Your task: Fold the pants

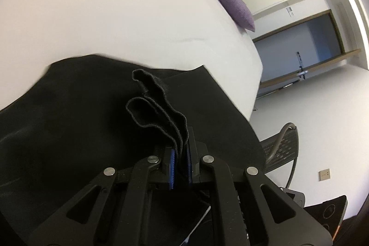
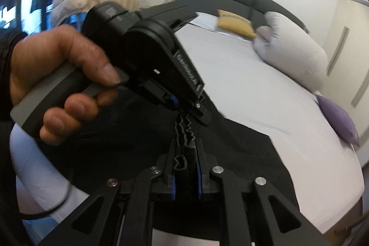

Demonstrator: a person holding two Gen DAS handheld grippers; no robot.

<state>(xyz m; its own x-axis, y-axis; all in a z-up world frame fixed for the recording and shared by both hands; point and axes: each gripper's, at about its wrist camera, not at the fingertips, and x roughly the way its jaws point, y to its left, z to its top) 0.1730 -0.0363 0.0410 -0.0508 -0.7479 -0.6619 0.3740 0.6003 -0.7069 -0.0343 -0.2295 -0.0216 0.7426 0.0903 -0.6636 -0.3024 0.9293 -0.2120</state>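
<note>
Clearly, in the left wrist view, the left gripper (image 1: 181, 151) has its black jaws with blue pads clamped on a bunched, several-layered hem of the black soft-fabric pants (image 1: 76, 121), whose wavy edge stands up just beyond the fingertips while the rest of the garment spreads away from the jaws over the white sheeted bed (image 1: 110, 10). Well beyond the jaws, near the bed's far edge, lies a purple textured cushion (image 1: 233, 5). In the right wrist view, the right gripper (image 2: 185, 163) pinches another rippled stack of the same pants edge between its pads, jaws nearly together on the cloth. Just ahead of these fingertips a person's hand (image 2: 57, 75) grips the grey handle of the left gripper, whose tip bites the same hem right beside the right jaws. Farther off rest a white plump pillow (image 2: 293, 61) and a yellow cushion (image 2: 233, 23) by the headboard. My judgement: the two grips sit very close together, so spreading the hem could pull uneven layers, letting one ply slip free and skew the fold; the thick bunch may also creep out of the pads if tugged sideways.
</note>
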